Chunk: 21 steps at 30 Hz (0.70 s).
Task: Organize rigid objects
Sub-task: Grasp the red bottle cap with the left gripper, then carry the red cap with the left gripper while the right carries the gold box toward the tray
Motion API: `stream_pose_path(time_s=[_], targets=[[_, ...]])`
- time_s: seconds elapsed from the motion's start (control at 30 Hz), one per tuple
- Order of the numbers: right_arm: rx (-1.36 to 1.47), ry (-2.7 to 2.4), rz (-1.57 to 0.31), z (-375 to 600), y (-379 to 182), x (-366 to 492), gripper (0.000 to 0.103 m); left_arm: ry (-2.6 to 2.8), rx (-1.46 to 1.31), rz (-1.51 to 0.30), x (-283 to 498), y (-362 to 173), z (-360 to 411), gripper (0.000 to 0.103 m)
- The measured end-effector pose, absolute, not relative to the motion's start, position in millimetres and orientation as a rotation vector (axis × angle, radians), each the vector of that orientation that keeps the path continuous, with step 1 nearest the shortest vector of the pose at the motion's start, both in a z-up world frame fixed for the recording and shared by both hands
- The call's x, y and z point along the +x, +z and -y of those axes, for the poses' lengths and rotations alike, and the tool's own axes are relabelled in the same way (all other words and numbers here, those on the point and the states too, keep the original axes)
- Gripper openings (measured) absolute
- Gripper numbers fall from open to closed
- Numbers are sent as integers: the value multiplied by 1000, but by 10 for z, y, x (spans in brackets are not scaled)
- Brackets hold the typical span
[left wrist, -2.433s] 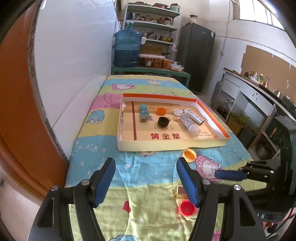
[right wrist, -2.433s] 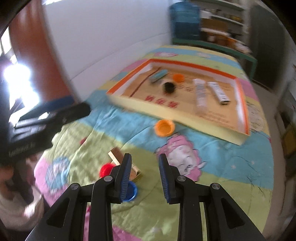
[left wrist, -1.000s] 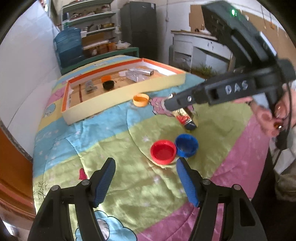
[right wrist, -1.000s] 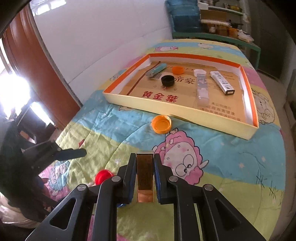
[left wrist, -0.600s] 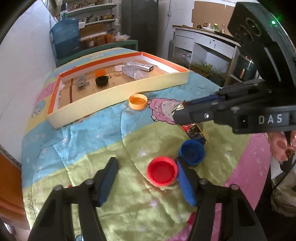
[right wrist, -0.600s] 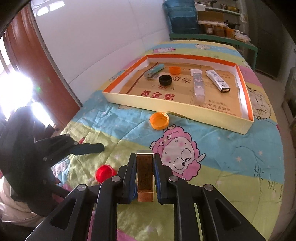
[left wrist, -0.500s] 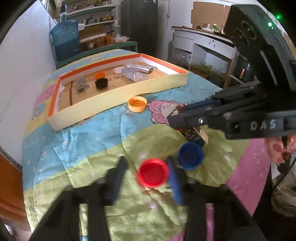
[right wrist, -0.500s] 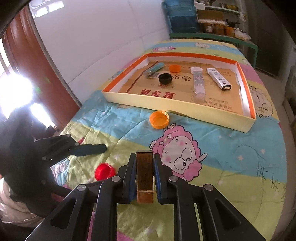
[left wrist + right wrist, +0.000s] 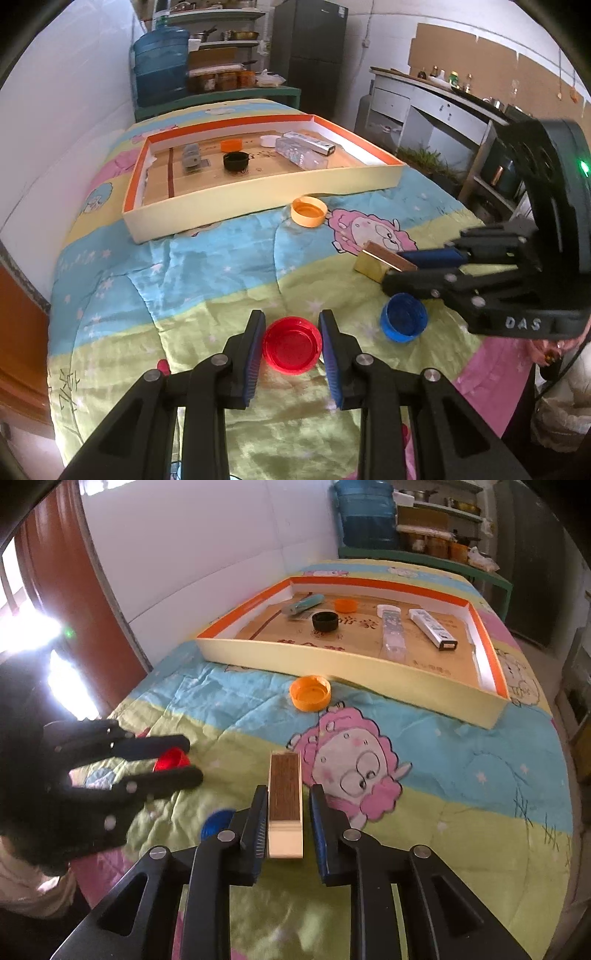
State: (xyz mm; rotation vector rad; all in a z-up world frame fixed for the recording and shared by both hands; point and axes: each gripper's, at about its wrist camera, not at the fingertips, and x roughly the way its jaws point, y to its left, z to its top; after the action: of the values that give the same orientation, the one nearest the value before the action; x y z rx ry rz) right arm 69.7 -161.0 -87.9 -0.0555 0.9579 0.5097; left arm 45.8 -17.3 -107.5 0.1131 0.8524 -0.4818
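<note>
1. Two grippers are at work over the cartoon-print blanket (image 9: 207, 280), and the shallow yellow tray (image 9: 258, 192) with the orange inner rim is your landmark.
2. Your left gripper (image 9: 291, 343) is clamped on the red cap (image 9: 291, 350): both blue pads touch its rim, and the cap sits open side up on the blanket, well on your side of the tray.
3. Your right gripper (image 9: 286, 819) has the gold-and-brown box (image 9: 284, 797) between its fingers (image 9: 258, 819), and its jaws are opening. A gap shows at the right pad, while the left pad looks close against the box; you cannot tell whether it still presses.
4. That box lies lengthwise along the fingers, pointing toward the tray and well short of it, beside the pink cartoon figure.
5. One blue cap (image 9: 404, 323) rests on the blanket just under the right gripper's fingers, farther from the tray than the box.
6. One orange cap (image 9: 308, 211) lies open side up just outside the tray's near wall.
7. Inside the tray you can see a black cap (image 9: 235, 161), a small orange cap (image 9: 231, 144), a white cap (image 9: 269, 140), a clear bottle (image 9: 301, 155), a long white box (image 9: 310, 142) and a grey-blue item (image 9: 191, 158).
</note>
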Motion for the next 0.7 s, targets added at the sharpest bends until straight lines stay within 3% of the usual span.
stream_pose_path(time_s=[0.07,0.7], targets=[[-68,498,-958,1597,-872,670,18,-478,104,-849,467,-1066,173,30],[-53,476,-860,1525,-464,709,18,-399,28,-785,648,-704,78,30]])
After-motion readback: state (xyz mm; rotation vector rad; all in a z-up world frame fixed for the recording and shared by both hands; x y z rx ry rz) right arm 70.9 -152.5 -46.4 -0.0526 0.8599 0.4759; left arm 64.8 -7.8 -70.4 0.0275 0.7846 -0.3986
